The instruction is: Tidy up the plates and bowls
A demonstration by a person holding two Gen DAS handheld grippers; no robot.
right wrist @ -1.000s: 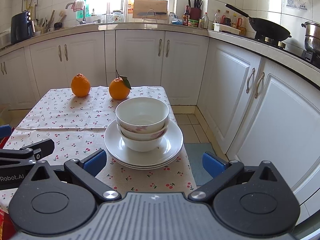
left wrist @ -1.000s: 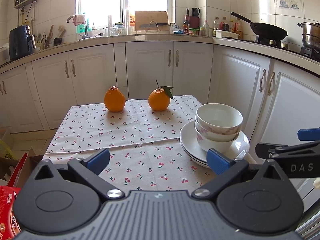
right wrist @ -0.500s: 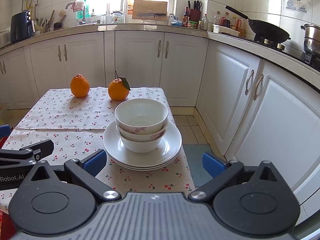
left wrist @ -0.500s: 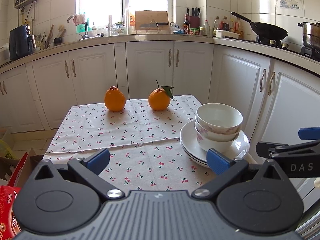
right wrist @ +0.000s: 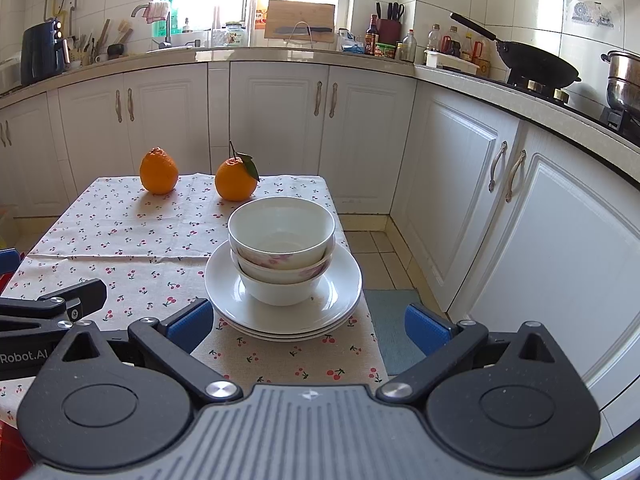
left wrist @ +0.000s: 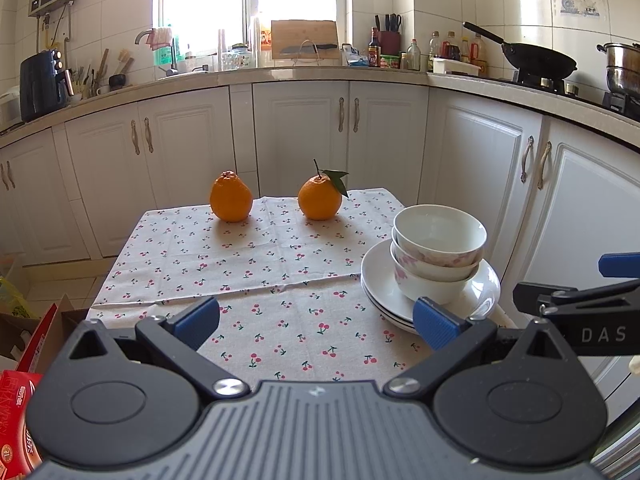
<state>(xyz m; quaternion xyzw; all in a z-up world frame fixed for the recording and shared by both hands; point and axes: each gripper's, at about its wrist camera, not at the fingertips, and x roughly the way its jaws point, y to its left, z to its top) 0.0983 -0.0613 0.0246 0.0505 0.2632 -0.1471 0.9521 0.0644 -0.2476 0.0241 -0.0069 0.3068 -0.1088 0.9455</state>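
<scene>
Nested white bowls (right wrist: 282, 236) with pink flowers stand on a stack of white plates (right wrist: 340, 292) near the table's right edge; they also show in the left wrist view, bowls (left wrist: 438, 240) on plates (left wrist: 376, 276). My right gripper (right wrist: 308, 326) is open and empty, just in front of the plates. My left gripper (left wrist: 316, 320) is open and empty over the tablecloth, left of the stack.
Two oranges (left wrist: 231, 198) (left wrist: 320, 198) sit at the far side of the cherry-print tablecloth (left wrist: 248, 260). White cabinets (right wrist: 560, 240) stand close on the right. A red box (left wrist: 16, 412) lies at lower left. The counter holds a wok (right wrist: 536, 64) and pot.
The right gripper has drifted slightly, the stack sitting a little lower in its view. The left gripper has barely moved. Both stay open.
</scene>
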